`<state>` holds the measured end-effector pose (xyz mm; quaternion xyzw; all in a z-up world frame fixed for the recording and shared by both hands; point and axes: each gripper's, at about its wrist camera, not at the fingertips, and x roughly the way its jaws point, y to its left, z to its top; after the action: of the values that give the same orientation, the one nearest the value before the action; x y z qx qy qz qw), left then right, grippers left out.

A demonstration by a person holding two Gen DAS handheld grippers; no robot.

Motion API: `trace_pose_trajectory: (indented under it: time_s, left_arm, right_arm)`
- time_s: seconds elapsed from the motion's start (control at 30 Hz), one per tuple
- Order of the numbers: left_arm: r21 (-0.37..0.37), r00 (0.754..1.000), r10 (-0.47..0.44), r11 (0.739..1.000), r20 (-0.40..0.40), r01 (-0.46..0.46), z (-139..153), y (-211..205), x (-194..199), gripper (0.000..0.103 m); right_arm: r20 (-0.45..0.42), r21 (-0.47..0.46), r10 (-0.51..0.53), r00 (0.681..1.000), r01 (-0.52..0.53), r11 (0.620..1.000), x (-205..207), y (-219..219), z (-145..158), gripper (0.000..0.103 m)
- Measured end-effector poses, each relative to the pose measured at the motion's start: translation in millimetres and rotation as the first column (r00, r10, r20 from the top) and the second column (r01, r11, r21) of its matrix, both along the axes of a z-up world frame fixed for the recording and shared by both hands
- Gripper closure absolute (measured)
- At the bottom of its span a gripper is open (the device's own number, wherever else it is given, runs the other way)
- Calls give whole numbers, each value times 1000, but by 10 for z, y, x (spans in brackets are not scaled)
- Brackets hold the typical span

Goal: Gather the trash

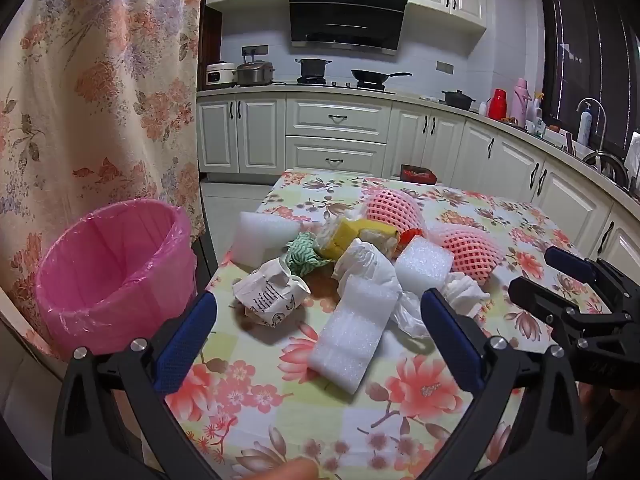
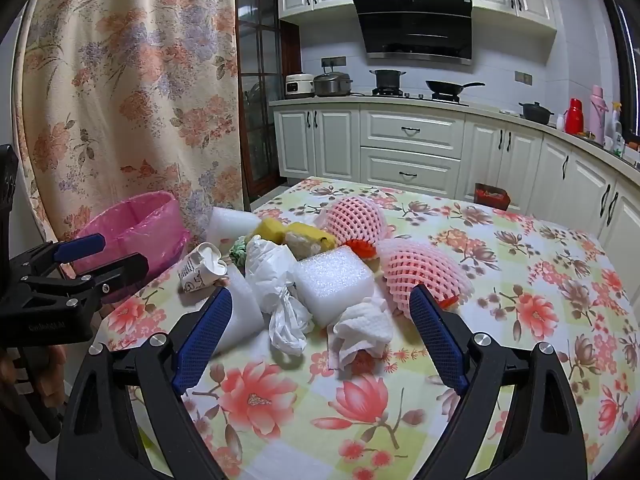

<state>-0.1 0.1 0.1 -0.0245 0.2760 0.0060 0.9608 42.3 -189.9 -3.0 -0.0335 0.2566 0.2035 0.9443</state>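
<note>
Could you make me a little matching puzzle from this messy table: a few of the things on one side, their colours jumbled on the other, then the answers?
Things:
1. bin liner
2. foam block
3. crumpled cloth
4. sponge

Colours:
A. yellow
B. green
C. pink
D. white

Pairs: 1-C, 2-D, 3-B, 4-A.

The bin liner sits in the bin beside the table's left edge; the other three lie in the heap on the flowered tablecloth.
</note>
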Motion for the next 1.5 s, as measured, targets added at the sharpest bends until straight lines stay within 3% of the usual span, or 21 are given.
trace_pose_trajectory:
  time_s: [1.5]
  left_arm:
    - [1,1000,-1,1000,0,1,23,-12,13,4]
  right_arm:
    - [0,5,0,1000,0,1000,-3,-6,-8,18]
